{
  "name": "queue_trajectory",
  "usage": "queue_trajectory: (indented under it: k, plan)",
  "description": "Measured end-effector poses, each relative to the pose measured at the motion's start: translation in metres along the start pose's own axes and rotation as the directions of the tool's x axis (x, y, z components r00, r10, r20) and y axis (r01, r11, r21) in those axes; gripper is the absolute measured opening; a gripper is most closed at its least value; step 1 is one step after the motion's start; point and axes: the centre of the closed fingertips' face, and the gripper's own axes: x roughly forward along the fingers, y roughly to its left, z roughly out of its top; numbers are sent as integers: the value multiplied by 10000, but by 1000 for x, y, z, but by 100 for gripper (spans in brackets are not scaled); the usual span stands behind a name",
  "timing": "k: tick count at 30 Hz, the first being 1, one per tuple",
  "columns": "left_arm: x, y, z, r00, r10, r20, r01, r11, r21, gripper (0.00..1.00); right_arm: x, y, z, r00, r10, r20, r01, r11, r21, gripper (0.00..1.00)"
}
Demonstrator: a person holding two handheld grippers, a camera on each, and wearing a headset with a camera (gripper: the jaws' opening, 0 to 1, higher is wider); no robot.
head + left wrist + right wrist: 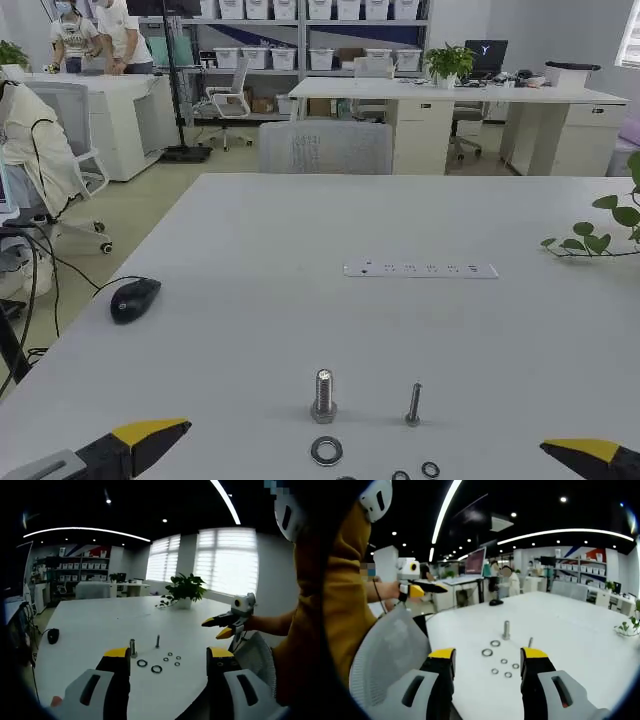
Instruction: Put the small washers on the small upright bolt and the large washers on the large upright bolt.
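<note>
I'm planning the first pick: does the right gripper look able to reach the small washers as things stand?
Probably yes. The right gripper is open and the small washers lie flat on the table ahead of its jaws, with nothing between; the small bolt and large bolt stand beyond them.

White table, large bolt, small bolt, loose washers, mouse, power strip

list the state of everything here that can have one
large bolt: upright, no washer on it
small bolt: upright, bare
large washers: two, flat on the table, loose
small washers: four, flat on the table, loose
left gripper: open, empty
right gripper: open, empty
</note>
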Motion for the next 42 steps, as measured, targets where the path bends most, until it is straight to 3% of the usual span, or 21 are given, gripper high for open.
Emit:
queue_trajectory:
  k: [42]
  plan:
    - [4,-3,-5,9999,10,-162,-10,10000,-32,60,1,-3,-10,9997,123,-213,-124,9999,-40,53]
